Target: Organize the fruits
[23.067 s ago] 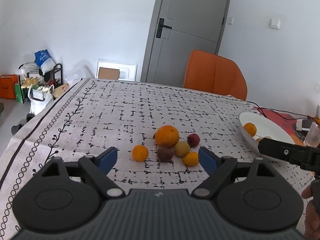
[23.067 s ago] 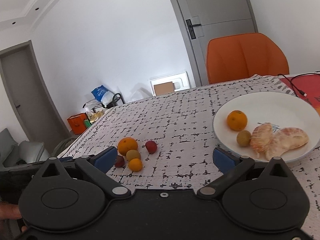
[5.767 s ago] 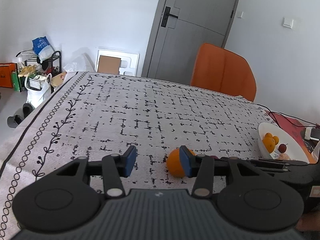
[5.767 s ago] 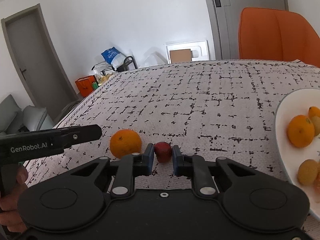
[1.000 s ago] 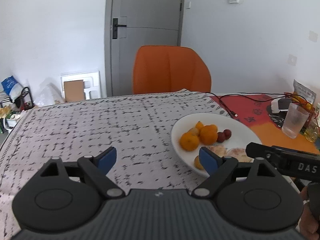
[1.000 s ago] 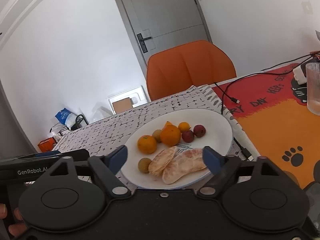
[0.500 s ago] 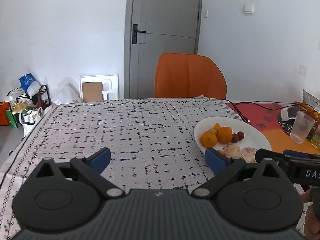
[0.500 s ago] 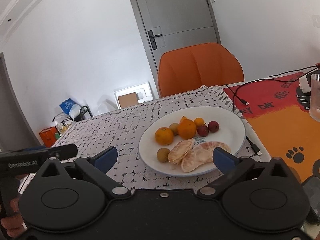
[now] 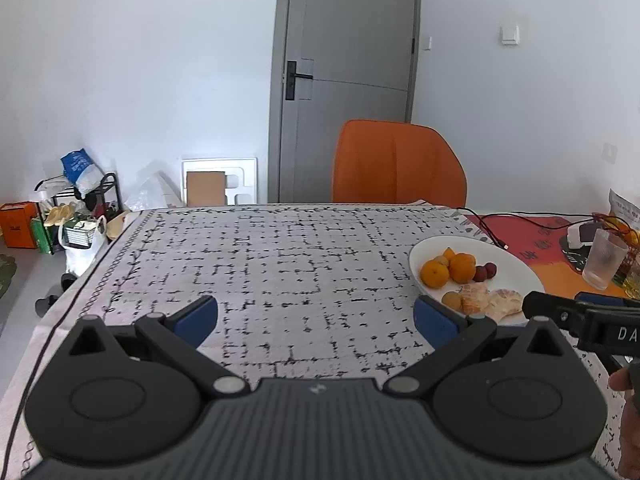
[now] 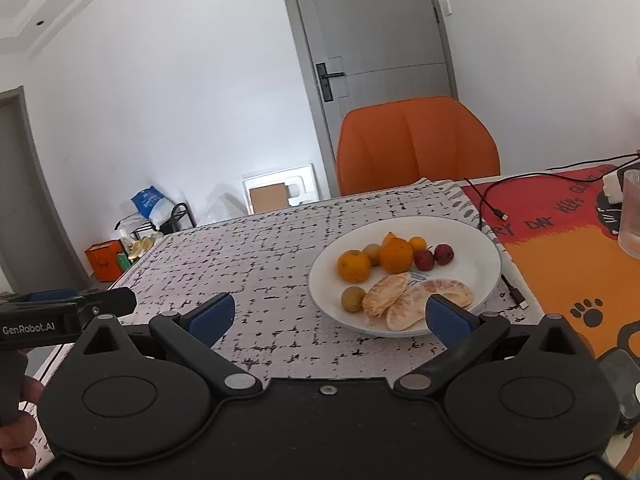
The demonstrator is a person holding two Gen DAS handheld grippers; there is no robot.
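A white plate [image 10: 480, 276] on the patterned tablecloth holds several oranges, two red fruits [image 10: 434, 257], small yellow-green fruits and peeled citrus segments [image 10: 404, 298]. It also shows in the left wrist view [image 9: 516, 272] at the right. My right gripper [image 10: 330, 318] is open and empty, just in front of the plate's near left rim. My left gripper [image 9: 316, 318] is open and empty above bare tablecloth, left of the plate. The right gripper's body shows in the left wrist view [image 9: 580, 320].
An orange chair [image 9: 400, 164] stands at the table's far edge. A red and orange mat [image 10: 568, 240] with cables and a glass [image 10: 632, 216] lies right of the plate. Bags and boxes [image 9: 60, 220] sit on the floor at left.
Both grippers have drawn back and swung slightly left, so the plate sits farther right and smaller in view. Both stay open and empty.
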